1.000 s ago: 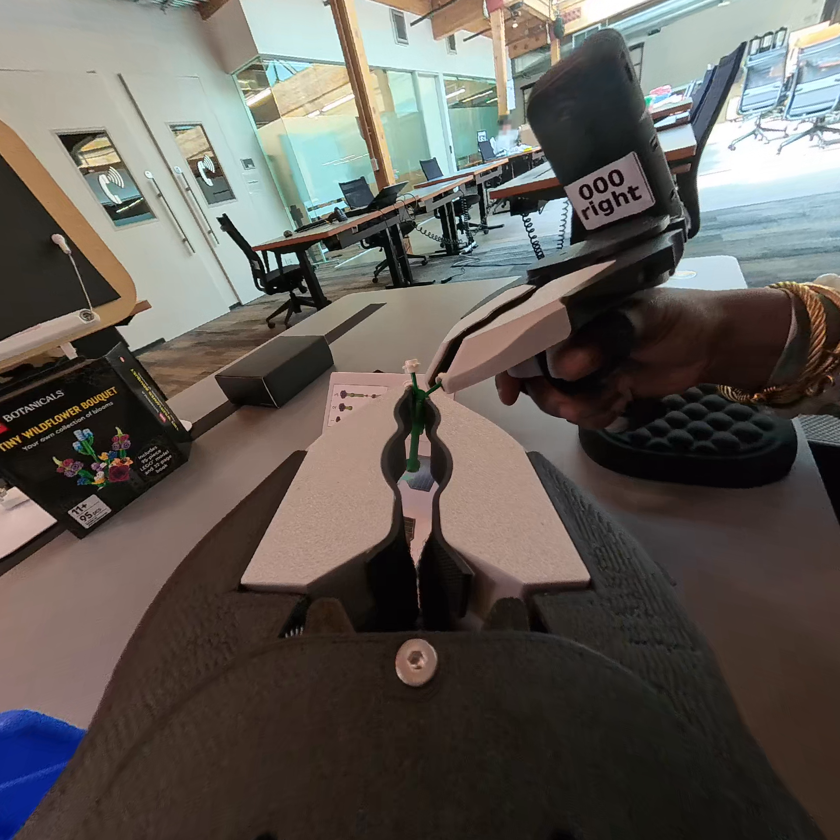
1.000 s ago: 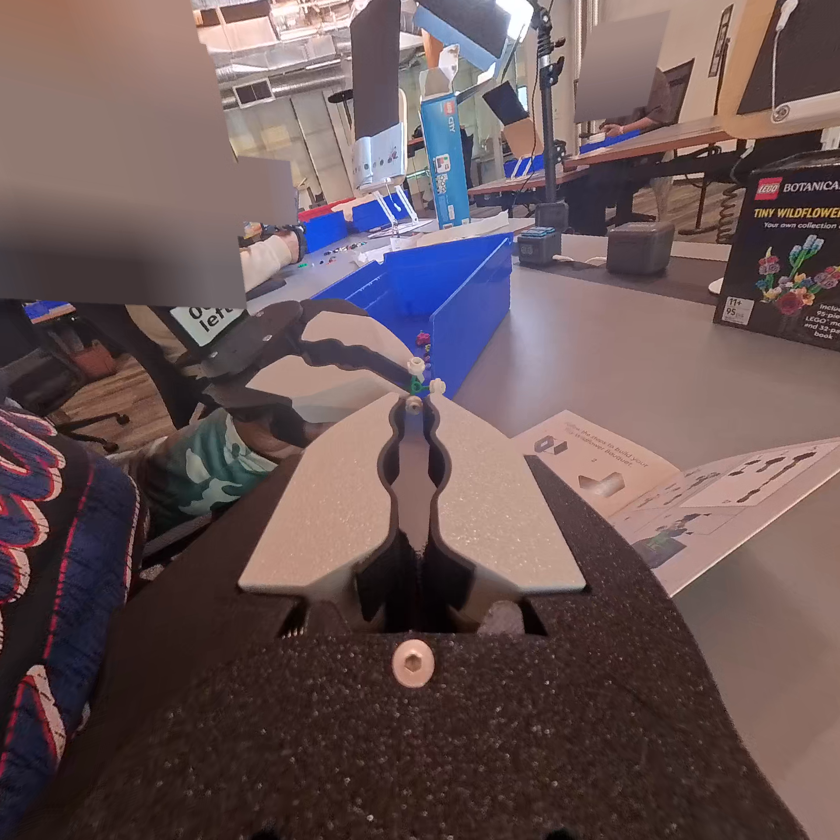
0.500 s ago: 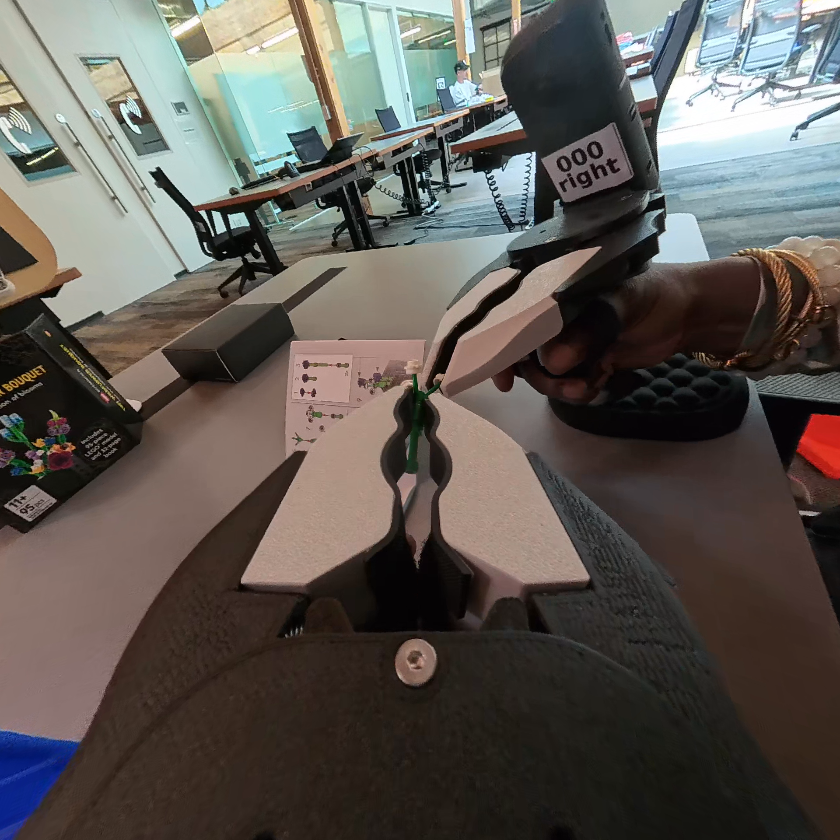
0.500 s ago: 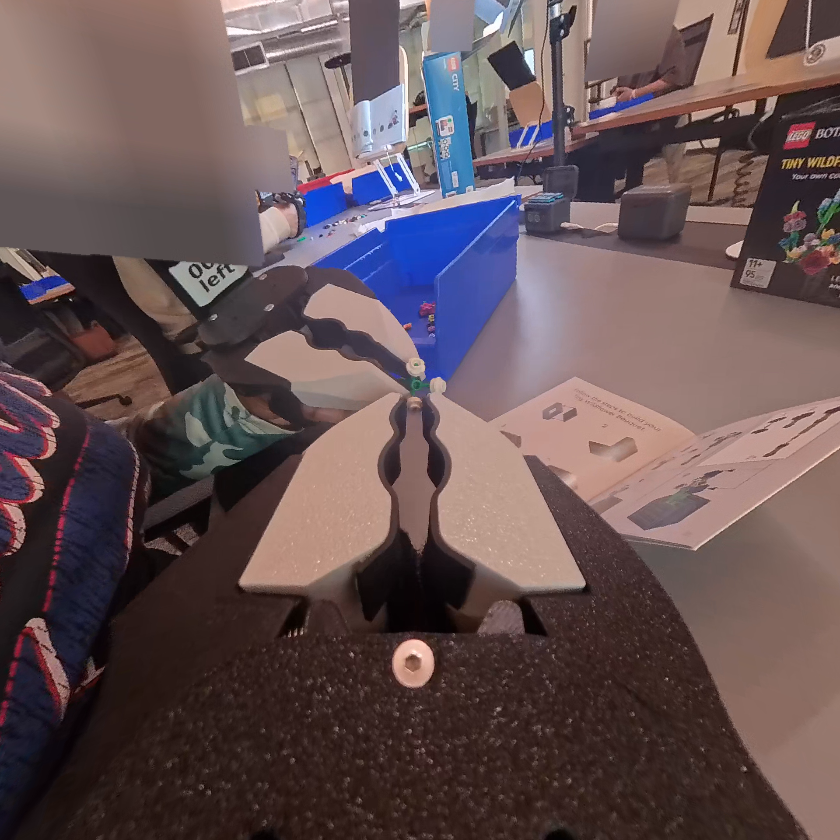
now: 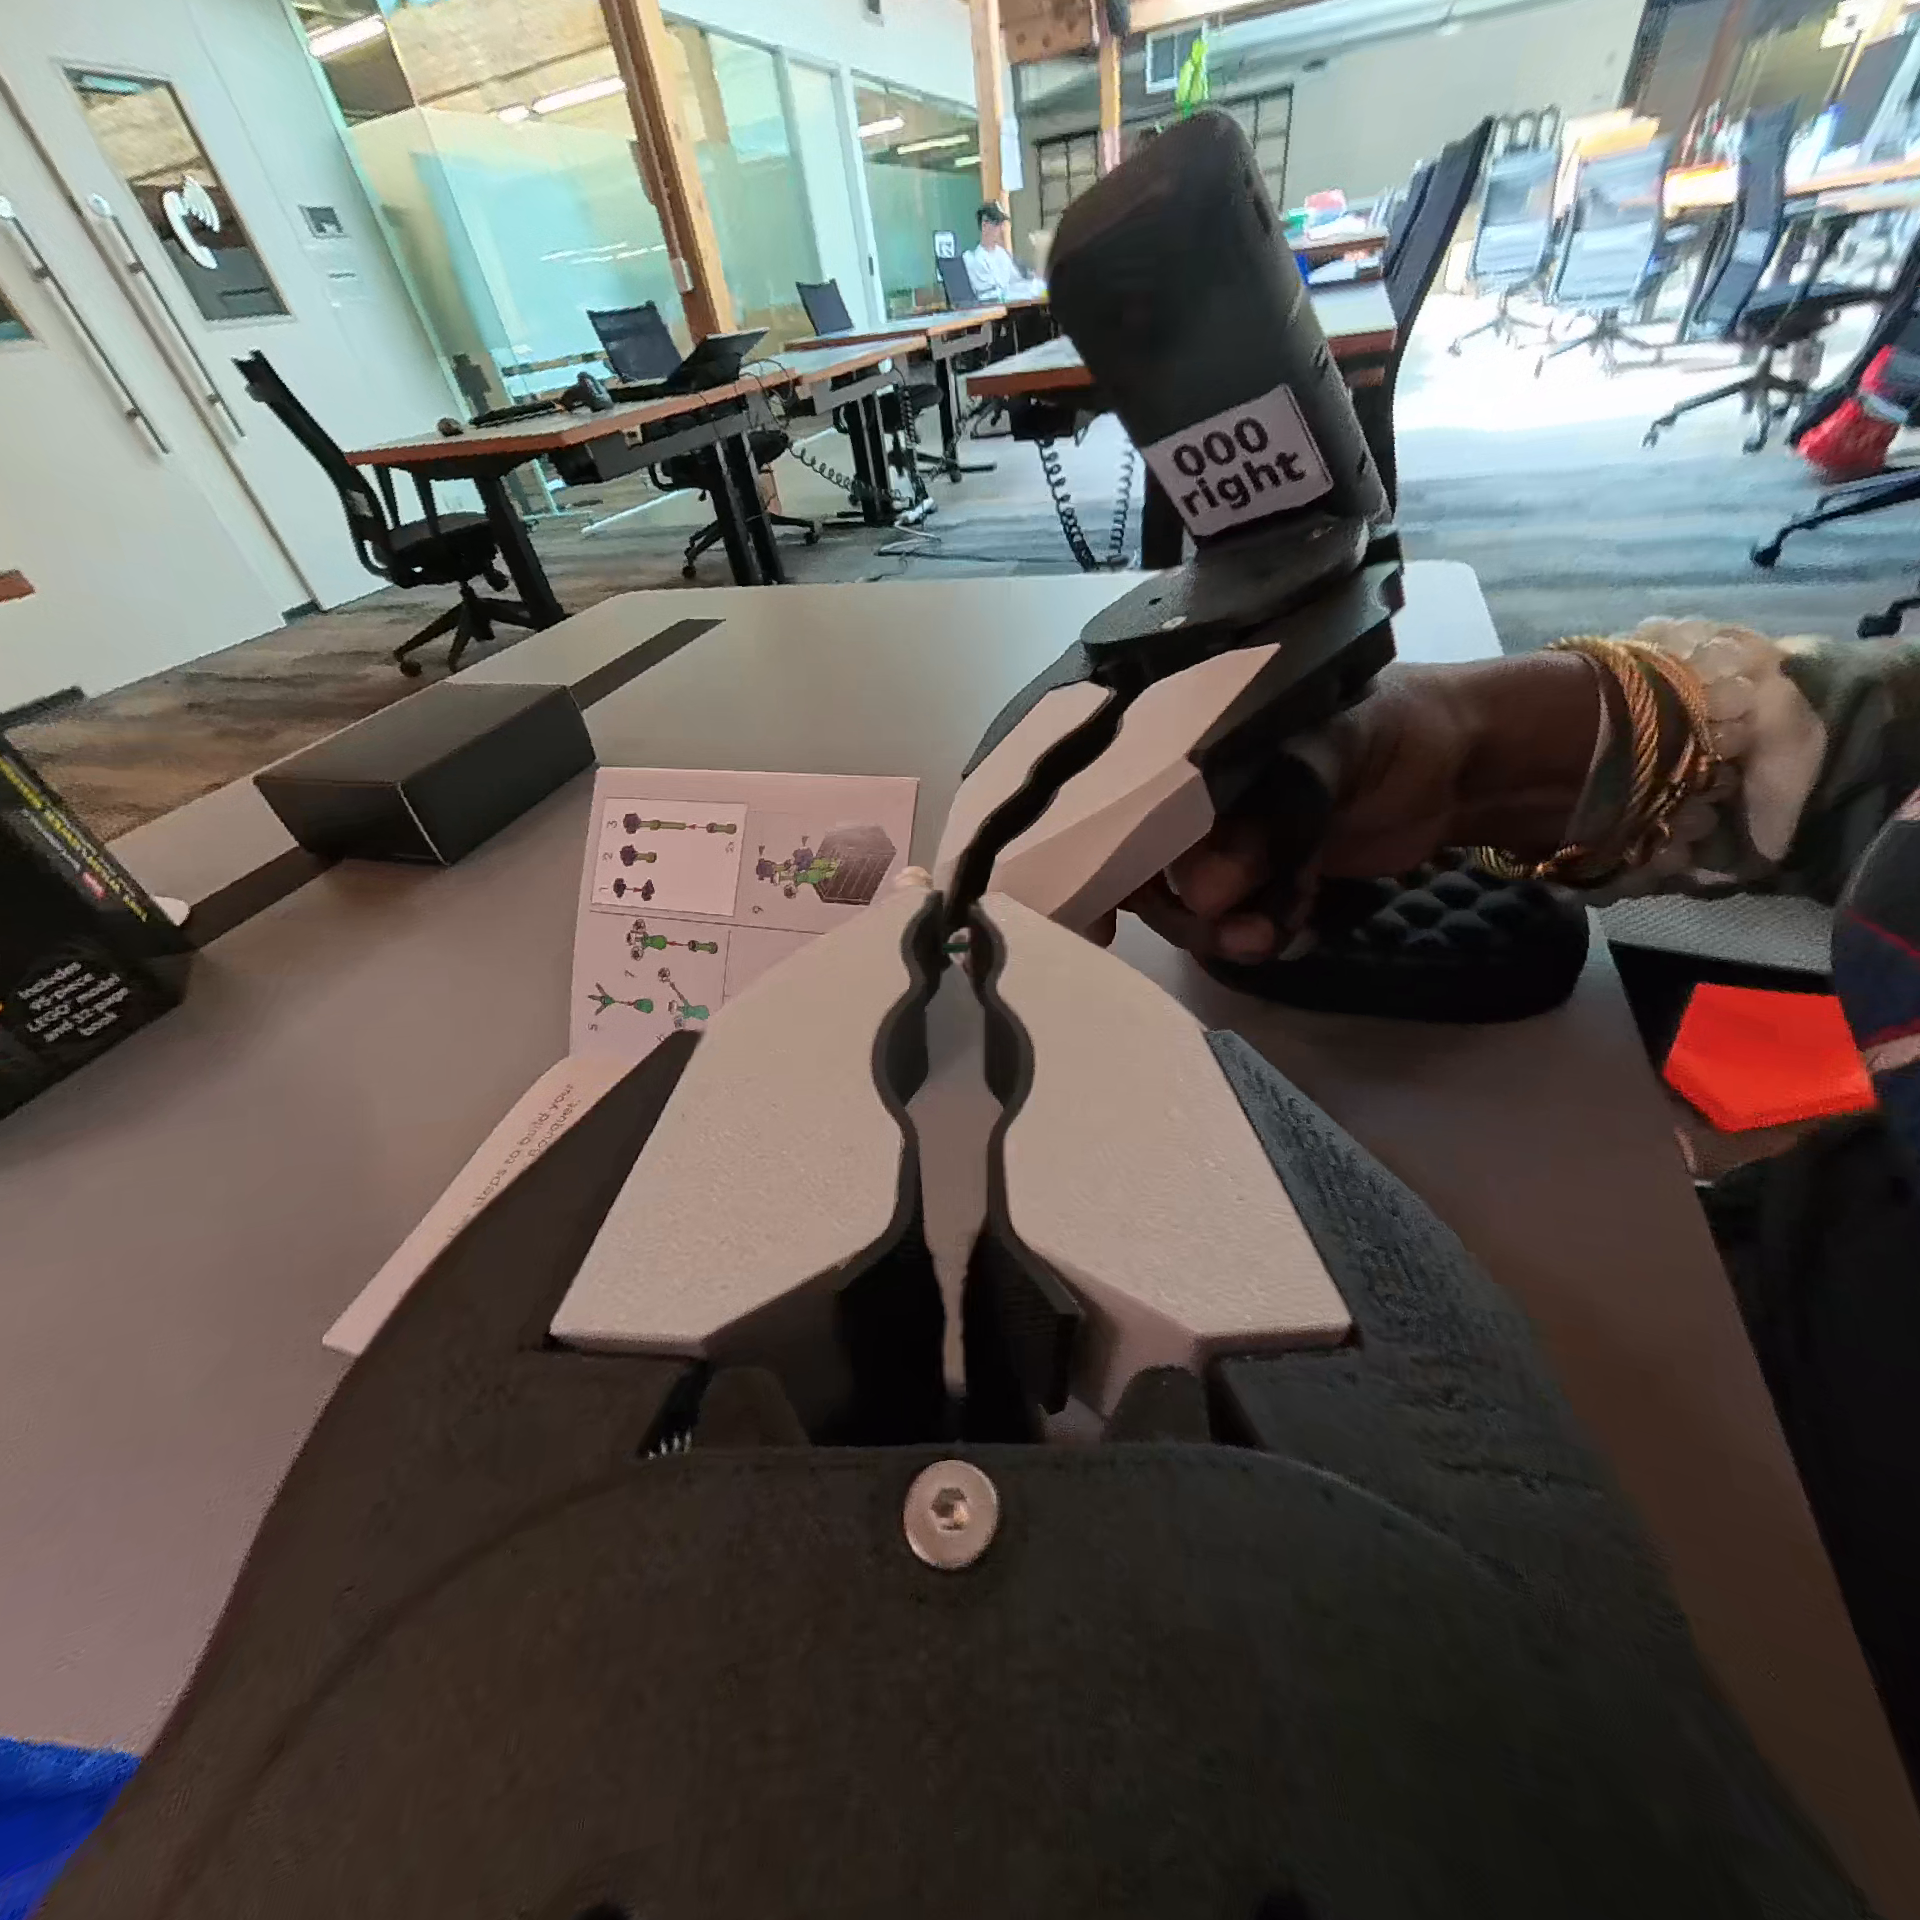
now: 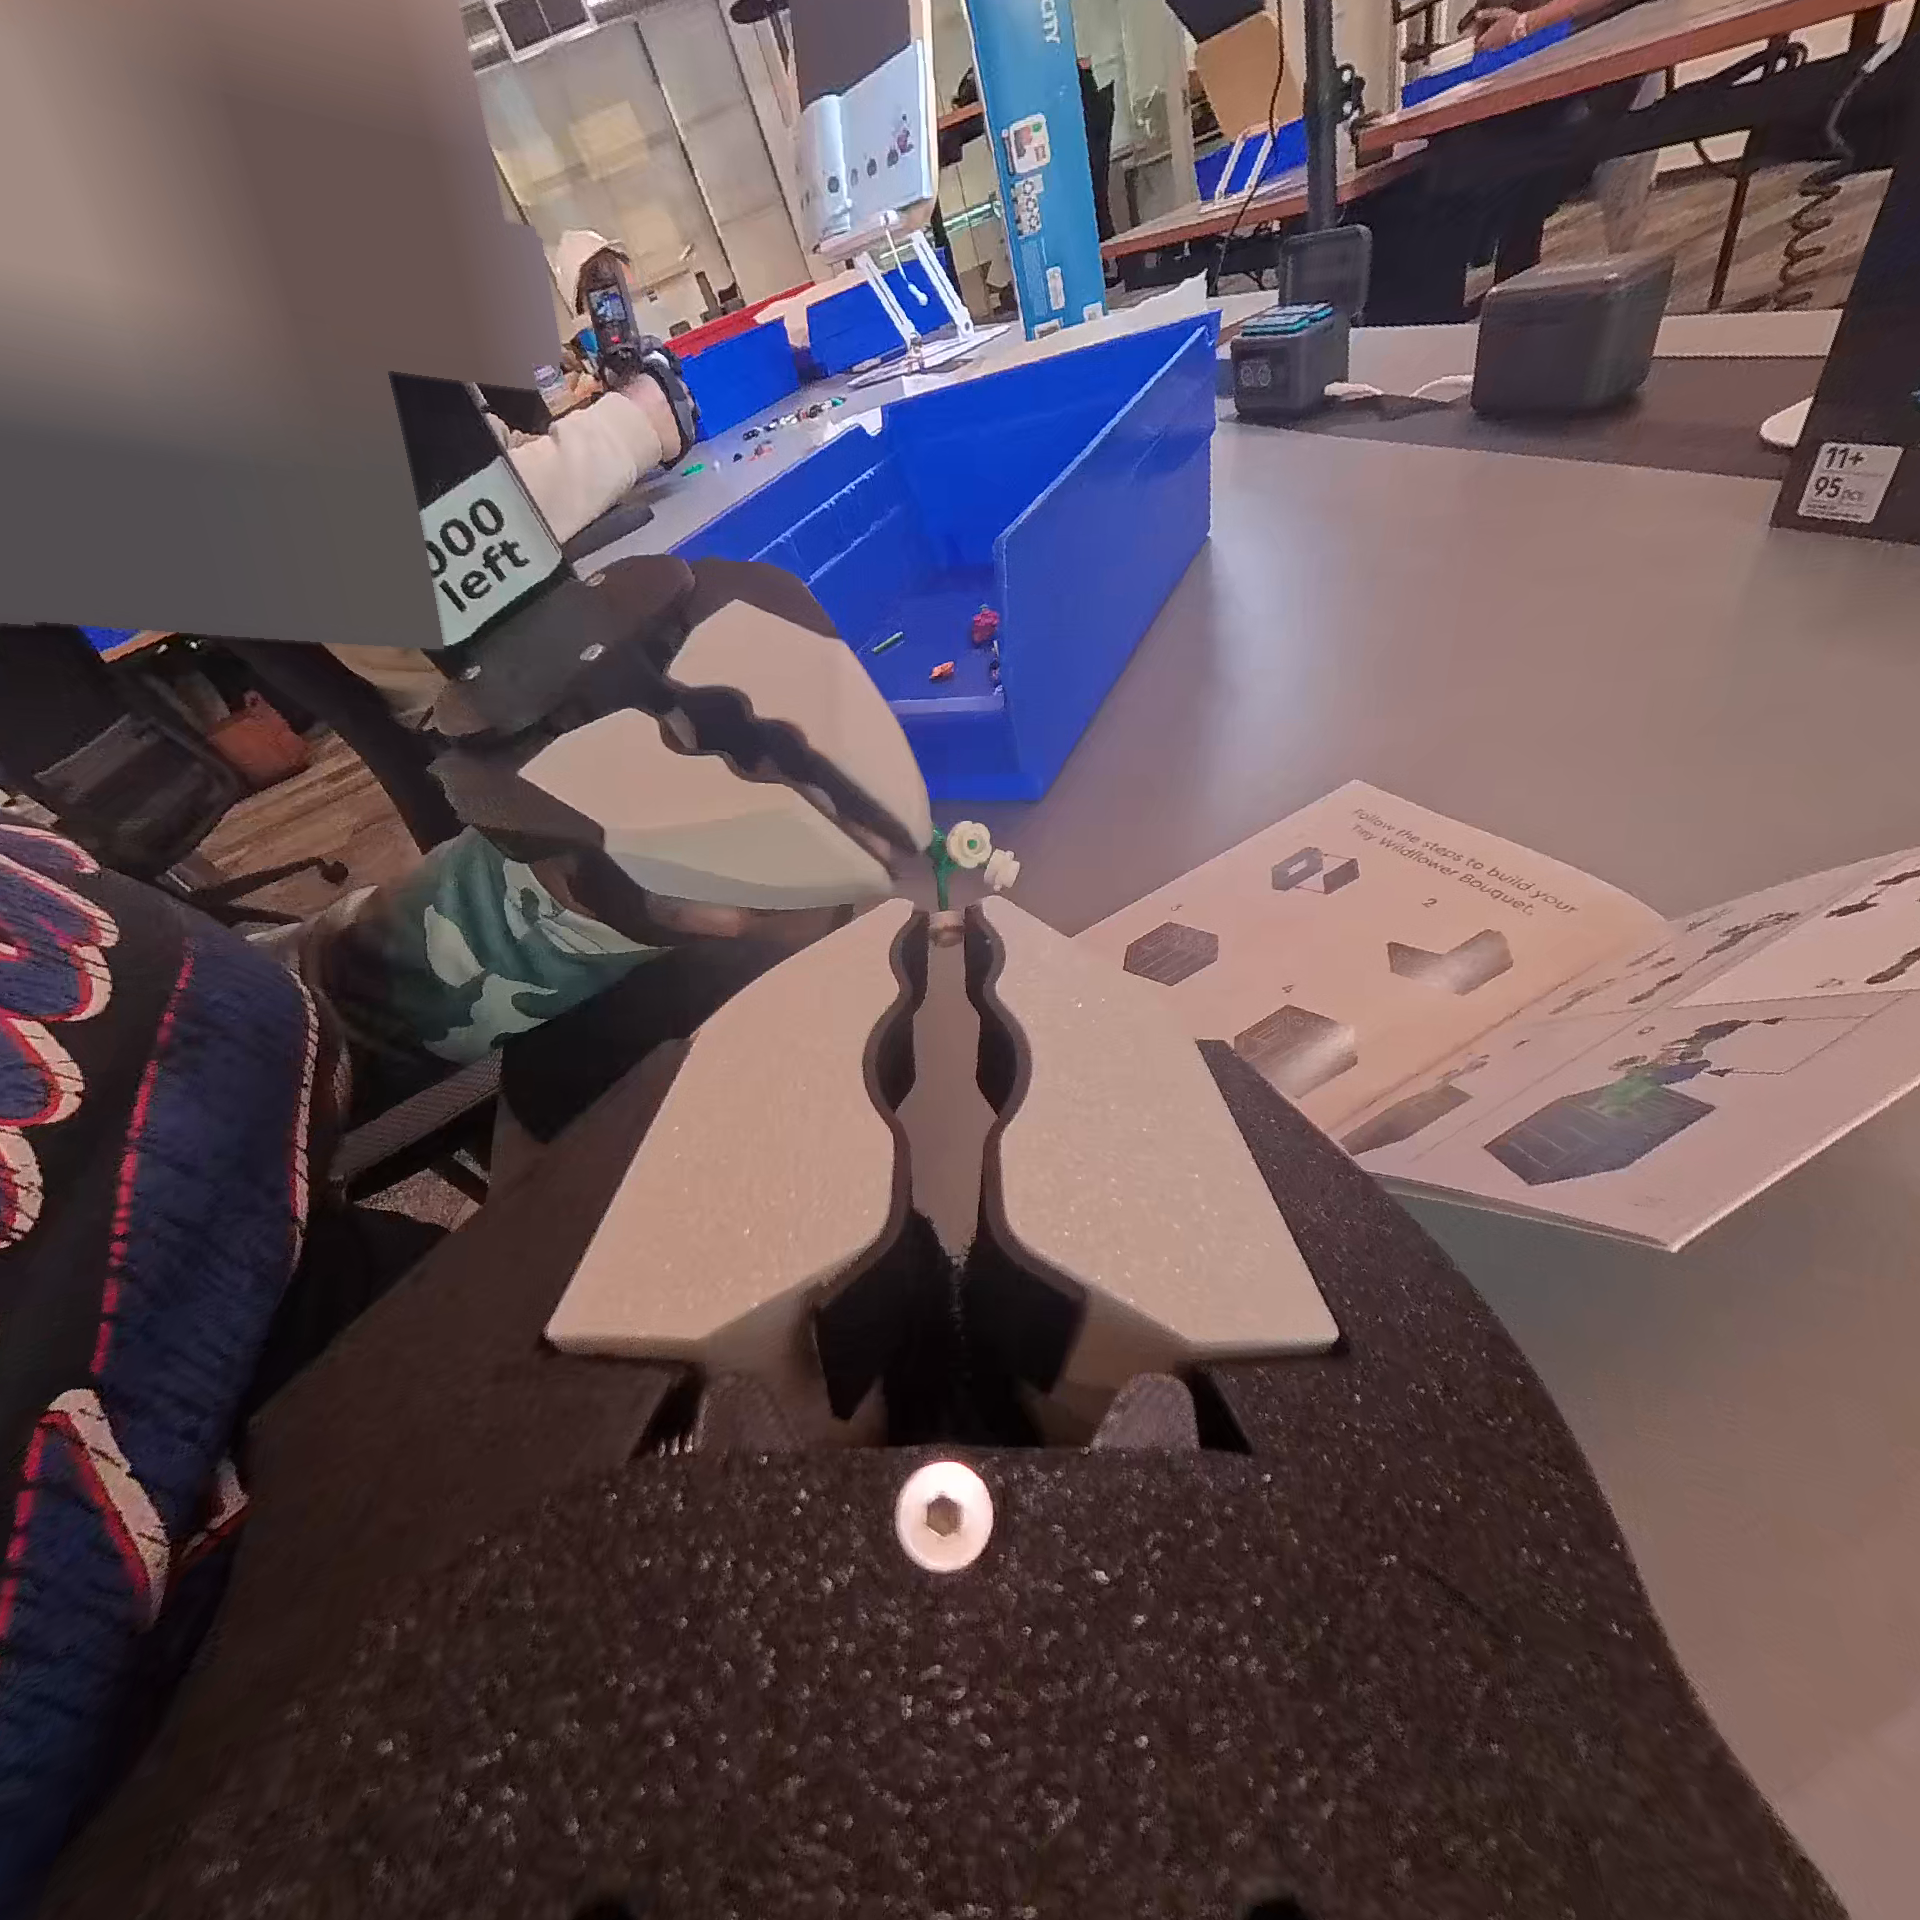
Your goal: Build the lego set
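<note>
Left gripper (image 6: 914, 847) jaws clenched on the green flower stem (image 6: 943, 868), held above the bench (image 6: 1455, 644); right gripper (image 6: 943, 914) jaws nearly closed, pinching a small pale stud (image 6: 943, 928) just below it. The stem is judged light, thin and easily dislodged; grip low, clear of the white blossoms (image 6: 971, 844). Instruction booklet (image 6: 1455, 997) and blue tray (image 6: 1101, 540) lie beyond.

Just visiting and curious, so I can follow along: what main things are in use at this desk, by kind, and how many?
Grey-fingered handheld grippers: 2 (left gripper, right gripper)
Thin green plastic stem: 1
White round flower pieces on it: 2
Small pale round piece in right gripper: 1
Open paper instruction booklet: 1
Blue plastic tray: 1
Black cardboard box: 1
Total: 9
</note>
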Demonstrator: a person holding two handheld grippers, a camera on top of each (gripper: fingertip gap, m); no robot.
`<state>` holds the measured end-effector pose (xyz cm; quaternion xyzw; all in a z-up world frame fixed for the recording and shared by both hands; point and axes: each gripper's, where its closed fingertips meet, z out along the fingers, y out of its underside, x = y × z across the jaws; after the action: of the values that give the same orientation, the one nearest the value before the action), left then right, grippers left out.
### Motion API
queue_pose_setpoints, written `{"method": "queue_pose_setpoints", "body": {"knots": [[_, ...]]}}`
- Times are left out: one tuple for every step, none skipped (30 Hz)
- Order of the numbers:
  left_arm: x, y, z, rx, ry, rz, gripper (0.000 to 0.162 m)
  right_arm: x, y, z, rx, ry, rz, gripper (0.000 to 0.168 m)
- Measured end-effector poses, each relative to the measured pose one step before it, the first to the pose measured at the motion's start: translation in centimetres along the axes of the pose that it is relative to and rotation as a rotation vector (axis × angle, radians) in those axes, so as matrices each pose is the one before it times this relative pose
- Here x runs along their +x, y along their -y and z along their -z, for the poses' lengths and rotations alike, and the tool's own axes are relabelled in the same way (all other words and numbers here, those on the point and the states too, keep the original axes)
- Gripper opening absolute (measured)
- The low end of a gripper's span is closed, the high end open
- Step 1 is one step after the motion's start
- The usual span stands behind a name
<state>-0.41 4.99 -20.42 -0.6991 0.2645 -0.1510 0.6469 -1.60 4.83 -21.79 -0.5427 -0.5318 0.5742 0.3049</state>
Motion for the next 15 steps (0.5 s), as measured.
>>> {"method": "queue_pose_setpoints", "body": {"knots": [[-0.122, 0.065, 0.161, 0.0121, 0.0058, 0.0173, 0.011, 0.025, -0.029, 0.011, -0.0062, -0.0035, 0.0053, 0.007], [-0.307, -0.007, 0.212, 0.0032, 0.0175, 0.0049, 0.015, 0.031, 0.053, 0.050, -0.0007, -0.0036, 0.0048, 0.007], [-0.397, -0.035, 0.227, -0.0031, 0.0238, -0.0052, 0.019, 0.042, 0.107, 0.083, 0.0020, -0.0031, 0.0041, 0.007], [-0.351, -0.119, 0.183, -0.0124, 0.0201, -0.0110, 0.022, -0.012, 0.091, 0.080, -0.0010, -0.0016, 0.0050, 0.007], [-0.228, -0.263, 0.083, -0.0249, 0.0126, -0.0138, 0.024, 0.003, -0.005, 0.083, -0.0091, -0.0064, 0.0142, 0.007], [-0.048, -0.418, -0.032, -0.0372, 0.0030, -0.0172, 0.025, 0.003, -0.106, 0.071, -0.0171, -0.0123, 0.0282, 0.007], [0.079, -0.487, -0.147, -0.0421, -0.0024, -0.0209, 0.025, 0.014, -0.205, 0.068, -0.0254, -0.0143, 0.0302, 0.007], [0.117, -0.374, -0.175, -0.0329, -0.0017, -0.0231, 0.025, -0.056, -0.206, 0.073, -0.0246, -0.0087, 0.0241, 0.007], [0.183, -0.150, -0.167, -0.0146, -0.0035, -0.0214, 0.023, -0.115, -0.125, 0.085, -0.0177, -0.0014, 0.0147, 0.007], [0.222, -0.019, -0.150, -0.0041, -0.0073, -0.0171, 0.020, -0.087, -0.145, 0.086, -0.0176, -0.0032, 0.0106, 0.007], [0.200, -0.052, -0.133, -0.0074, -0.0070, -0.0152, 0.016, 0.026, -0.196, 0.088, -0.0204, -0.0110, 0.0154, 0.007], [0.194, -0.164, -0.142, -0.0166, -0.0060, -0.0198, 0.014, 0.061, -0.204, 0.076, -0.0214, -0.0160, 0.0205, 0.007], [0.186, -0.253, -0.146, -0.0231, -0.0028, -0.0254, 0.013, -0.019, -0.194, 0.042, -0.0202, -0.0109, 0.0203, 0.007], [0.134, -0.243, -0.154, -0.0236, 0.0023, -0.0258, 0.011, -0.028, -0.100, 0.026, -0.0140, -0.0096, 0.0137, 0.007], [0.135, -0.193, -0.152, -0.0201, 0.0039, -0.0222, 0.007, 0.009, -0.068, 0.022, -0.0118, -0.0108, 0.0110, 0.007]]}}
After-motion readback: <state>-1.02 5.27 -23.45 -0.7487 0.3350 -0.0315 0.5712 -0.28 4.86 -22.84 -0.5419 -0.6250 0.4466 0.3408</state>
